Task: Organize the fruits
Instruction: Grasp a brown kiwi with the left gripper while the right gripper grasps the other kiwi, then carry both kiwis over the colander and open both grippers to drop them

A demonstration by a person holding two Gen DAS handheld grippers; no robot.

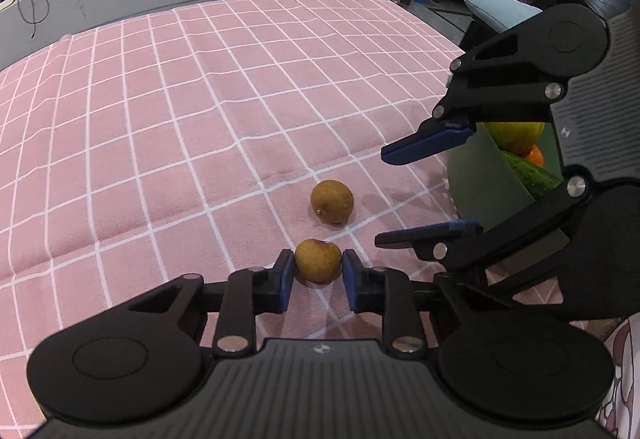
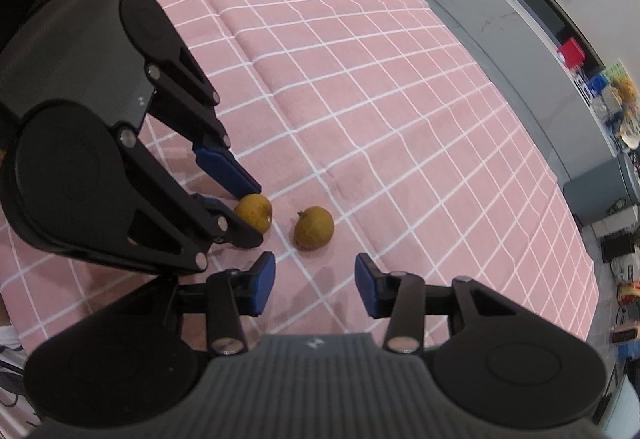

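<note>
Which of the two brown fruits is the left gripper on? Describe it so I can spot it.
On the pink checked cloth, beside the green bowl, lie two small brown fruits. The held fruit sits between the left gripper jaws, pads pressing both sides; the free fruit lies just beyond, untouched.

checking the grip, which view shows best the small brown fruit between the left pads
The left wrist view: the fruit sits centred between both blue pads. The right wrist view shows that fruit partly hidden behind the left hand-held gripper.
</note>
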